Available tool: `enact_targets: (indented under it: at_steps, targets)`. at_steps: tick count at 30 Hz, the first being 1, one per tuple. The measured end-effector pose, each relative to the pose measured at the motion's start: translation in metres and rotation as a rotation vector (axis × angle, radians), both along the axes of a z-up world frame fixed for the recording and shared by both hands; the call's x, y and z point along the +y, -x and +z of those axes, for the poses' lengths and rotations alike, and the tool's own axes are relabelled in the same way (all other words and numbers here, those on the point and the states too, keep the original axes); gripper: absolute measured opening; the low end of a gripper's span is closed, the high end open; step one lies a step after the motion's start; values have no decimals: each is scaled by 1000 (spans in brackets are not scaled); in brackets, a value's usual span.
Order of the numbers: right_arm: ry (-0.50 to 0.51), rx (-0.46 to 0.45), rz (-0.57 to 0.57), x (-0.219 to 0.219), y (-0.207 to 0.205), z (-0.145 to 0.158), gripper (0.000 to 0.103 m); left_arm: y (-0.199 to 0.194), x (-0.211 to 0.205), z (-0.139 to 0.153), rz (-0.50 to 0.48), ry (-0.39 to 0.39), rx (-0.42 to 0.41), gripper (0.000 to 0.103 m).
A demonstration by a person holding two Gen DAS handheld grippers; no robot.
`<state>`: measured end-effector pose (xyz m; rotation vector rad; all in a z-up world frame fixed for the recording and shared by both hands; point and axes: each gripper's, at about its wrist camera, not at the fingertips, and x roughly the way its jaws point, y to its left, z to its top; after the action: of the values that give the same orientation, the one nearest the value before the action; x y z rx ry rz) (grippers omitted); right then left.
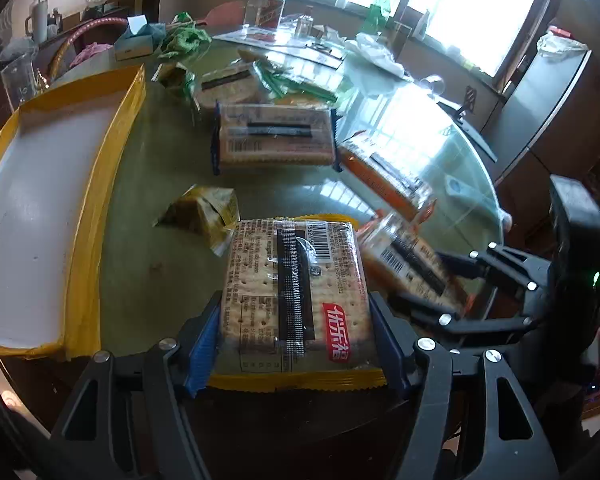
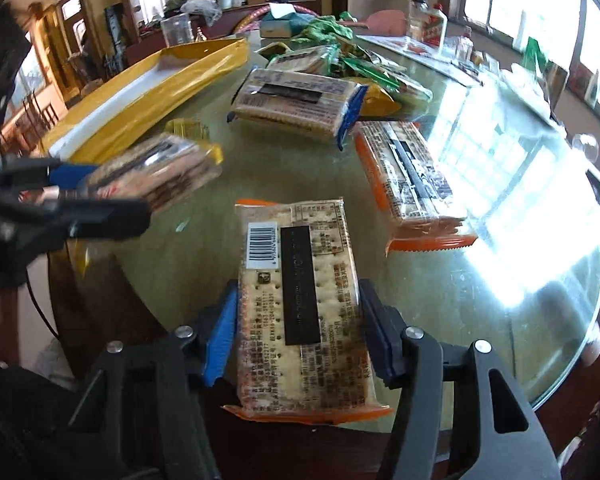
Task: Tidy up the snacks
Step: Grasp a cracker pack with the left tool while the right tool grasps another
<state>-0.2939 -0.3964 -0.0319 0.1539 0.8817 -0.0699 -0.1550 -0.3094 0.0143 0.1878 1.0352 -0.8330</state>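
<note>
I have the left gripper [image 1: 296, 336] clamped across a yellow-edged cracker pack [image 1: 296, 292], and the right gripper [image 2: 300, 336] clamped across an orange-edged cracker pack [image 2: 304, 312], both above the counter [image 2: 480, 280] edge. These packs look light, slick-wrapped and brittle inside, so I grip the long sides gently; the yellow tray [image 1: 32, 208] sits left.

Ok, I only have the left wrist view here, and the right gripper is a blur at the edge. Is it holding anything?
Observer: Yes. The right gripper is shut on an orange pack, clamped by its long sides.
Operator: Which face is up?
Observer: The one with the barcode.
Operator: Where's the left gripper from there?
Observer: The left gripper is to its left, holding the yellow pack, with the tray beyond it.
</note>
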Motion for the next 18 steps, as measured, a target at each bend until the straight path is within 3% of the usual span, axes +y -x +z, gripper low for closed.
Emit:
enact_targets:
  at_steps: [8, 18]
  targets:
    - [-11, 2, -12, 2, -5, 1, 57, -3, -12, -19, -46, -87, -9, 68]
    - [-38, -6, -35, -3, -7, 2, 57, 3, -16, -25, -49, -67, -53, 68]
